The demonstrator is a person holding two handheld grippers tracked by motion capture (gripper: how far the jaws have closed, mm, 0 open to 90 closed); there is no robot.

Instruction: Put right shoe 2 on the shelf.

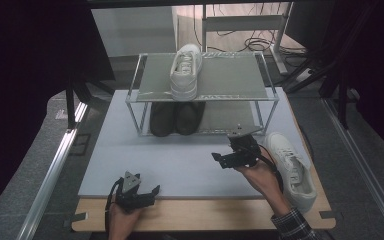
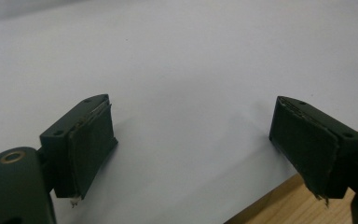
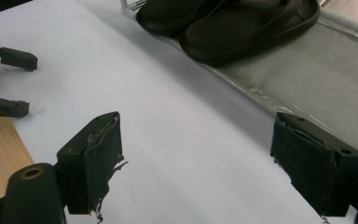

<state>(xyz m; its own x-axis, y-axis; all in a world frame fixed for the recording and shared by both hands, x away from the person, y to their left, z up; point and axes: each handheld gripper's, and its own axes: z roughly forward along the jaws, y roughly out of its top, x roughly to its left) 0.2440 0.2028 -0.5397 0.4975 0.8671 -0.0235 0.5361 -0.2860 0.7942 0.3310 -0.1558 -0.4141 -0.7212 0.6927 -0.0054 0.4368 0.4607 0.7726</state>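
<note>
White sneaker, upright on its sole, right side of table, toe toward the rack

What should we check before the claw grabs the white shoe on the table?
1. Right gripper open, nothing between its jaws: ok.
2. Left gripper open and empty, parked at the near edge of the white mat: ok.
3. White shoe on the table lies beside the right hand, apart from the jaws: ok.
4. Top shelf has bare room next to the white shoe up there: ok.
5. Black sandals sit on the lower shelf, out of the way: ok.
6. Right gripper aimed at the shoe: not ok, it faces the rack.
</note>
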